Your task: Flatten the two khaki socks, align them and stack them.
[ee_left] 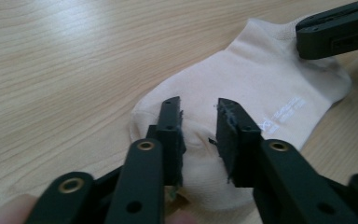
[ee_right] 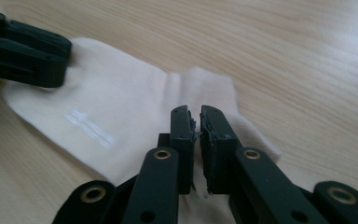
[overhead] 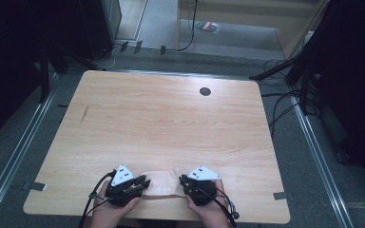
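Observation:
A cream ankle sock [overhead: 160, 183] lies flat near the front edge of the wooden table [overhead: 171, 118], between the two grippers. My left gripper [overhead: 145, 182] is at its left end. In the left gripper view its jaws [ee_left: 198, 108] stand apart over the sock's [ee_left: 261, 84] rounded end, the pads not pressing on it. My right gripper [overhead: 183, 183] is at the other end. In the right gripper view its jaws [ee_right: 194, 113] are almost together, with a thin fold of the sock [ee_right: 121, 102] pinched between them. Each gripper view shows the other gripper at the sock's far end.
A round black grommet [overhead: 205, 91] sits in the table's far right part, and a short dark mark [overhead: 84, 114] lies at its left. Cables and dark stands surround the table on the floor. The person's hands rest at the front edge.

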